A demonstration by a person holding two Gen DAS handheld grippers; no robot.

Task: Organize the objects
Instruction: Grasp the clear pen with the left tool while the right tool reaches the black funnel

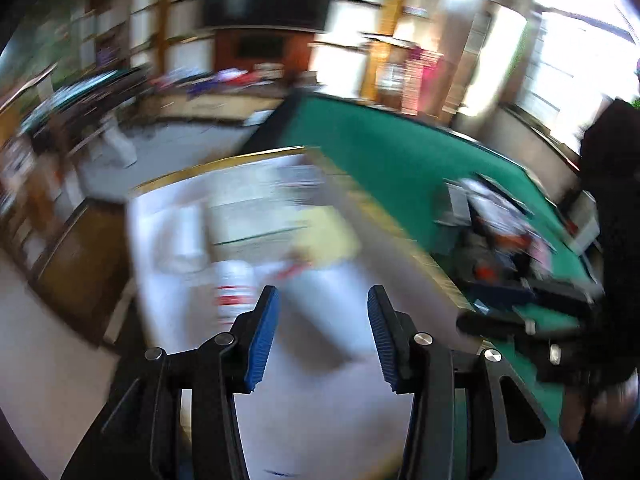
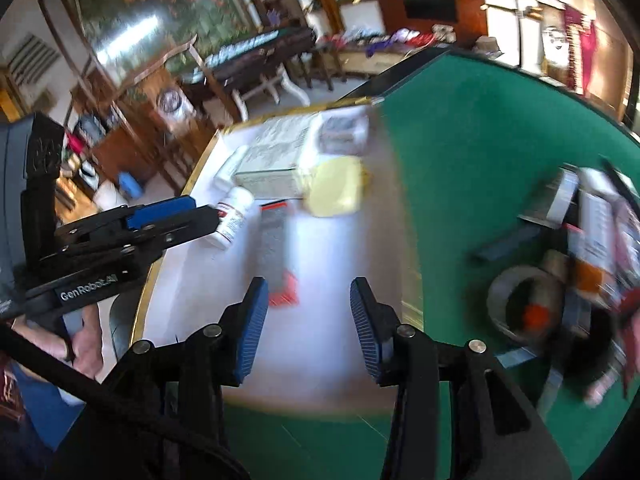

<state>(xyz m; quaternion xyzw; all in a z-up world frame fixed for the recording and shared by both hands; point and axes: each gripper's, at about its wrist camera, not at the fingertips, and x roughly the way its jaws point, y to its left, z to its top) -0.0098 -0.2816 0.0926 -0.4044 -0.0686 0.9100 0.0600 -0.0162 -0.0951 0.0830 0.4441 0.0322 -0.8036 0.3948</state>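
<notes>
The table [image 2: 480, 128] is covered in matt green cloth like felt, and on it lies a smooth white tray [image 2: 320, 360] with a shiny gold rim. The bottle [image 2: 234, 216] looks like glossy white plastic, the box [image 2: 276, 148] like printed card. The pads [image 2: 252, 332] are ribbed blue rubber on matt black plastic, with bright metal pins.
</notes>
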